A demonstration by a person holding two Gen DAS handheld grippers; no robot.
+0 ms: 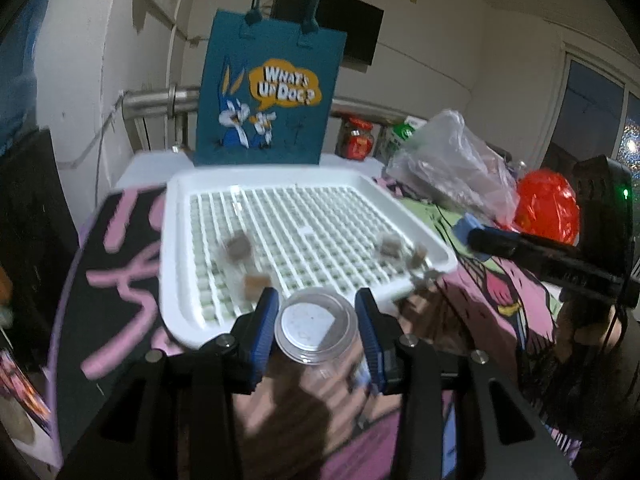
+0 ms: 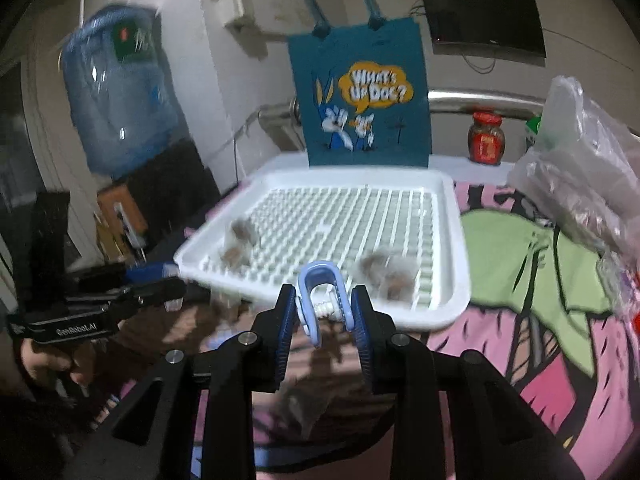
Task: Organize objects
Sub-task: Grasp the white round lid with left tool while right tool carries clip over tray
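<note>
The left gripper [image 1: 316, 332] squeezes a clear round plastic jar [image 1: 316, 326] (mouth facing away); the right gripper [image 2: 322, 316] pinches a pale blue clip [image 2: 320, 300], standing up, low in the frame.

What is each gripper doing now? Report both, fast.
Left gripper: shut on a clear plastic jar.
Right gripper: shut on a light-blue clip.

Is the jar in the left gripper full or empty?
Empty, as far as shows. The clear jar has no lid, and through its mouth only its pale bare bottom is visible.
</note>
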